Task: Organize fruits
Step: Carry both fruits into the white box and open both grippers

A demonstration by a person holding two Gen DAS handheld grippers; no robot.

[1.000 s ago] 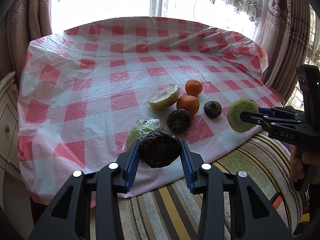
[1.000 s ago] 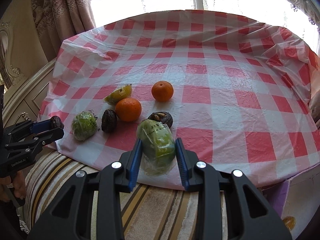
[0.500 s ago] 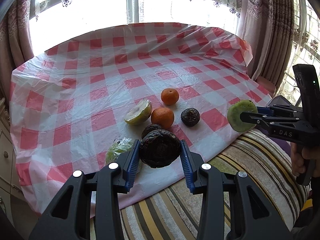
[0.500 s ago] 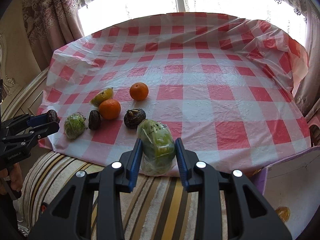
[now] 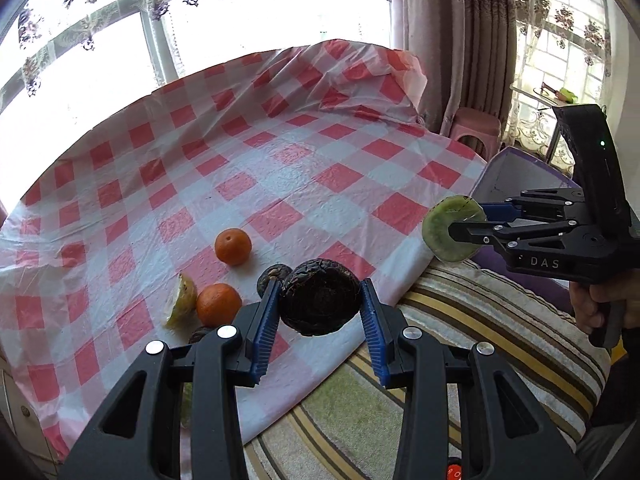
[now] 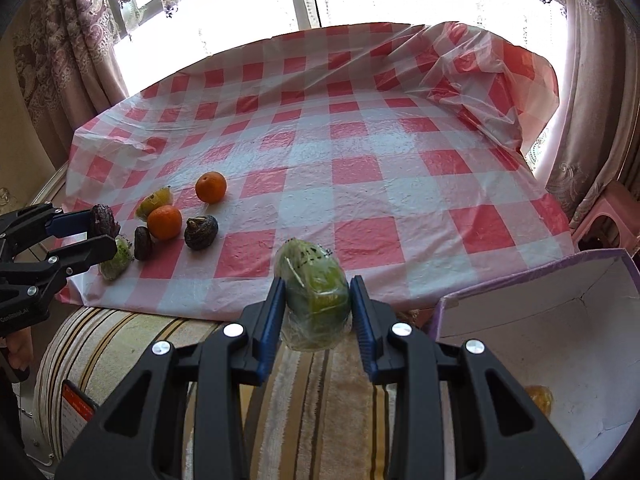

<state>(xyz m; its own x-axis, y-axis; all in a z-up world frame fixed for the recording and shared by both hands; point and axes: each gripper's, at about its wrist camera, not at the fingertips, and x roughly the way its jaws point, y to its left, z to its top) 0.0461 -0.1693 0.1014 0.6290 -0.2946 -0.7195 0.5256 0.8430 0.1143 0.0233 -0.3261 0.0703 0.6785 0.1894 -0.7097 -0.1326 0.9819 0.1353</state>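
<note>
Blue-padded fingers (image 5: 267,322) of my left gripper (image 5: 320,316) clamp a dark wrinkled fruit (image 5: 319,303), tilted down over the checked tabletop (image 5: 280,168) edge. My right gripper (image 6: 318,306) pinches a wrapped green fruit (image 6: 316,300) beside the open box (image 6: 560,320).

Both wrist views face checkered cloth (image 5: 280,184) obliquely, sharing fruit cluster.

Both handheld grippers were matte black plastic. Left gripper (image 5: 320,312): blue ribbed pads (image 5: 266,326) lining the fingers, round silver screws (image 5: 226,331) at the pivots, triangular cut-outs in the arms. Right gripper (image 6: 316,300): same build. Seen from the left wrist camera, its side bore pale "DAS" lettering (image 5: 544,262); upright black housing with a small green light (image 5: 602,143).
</note>
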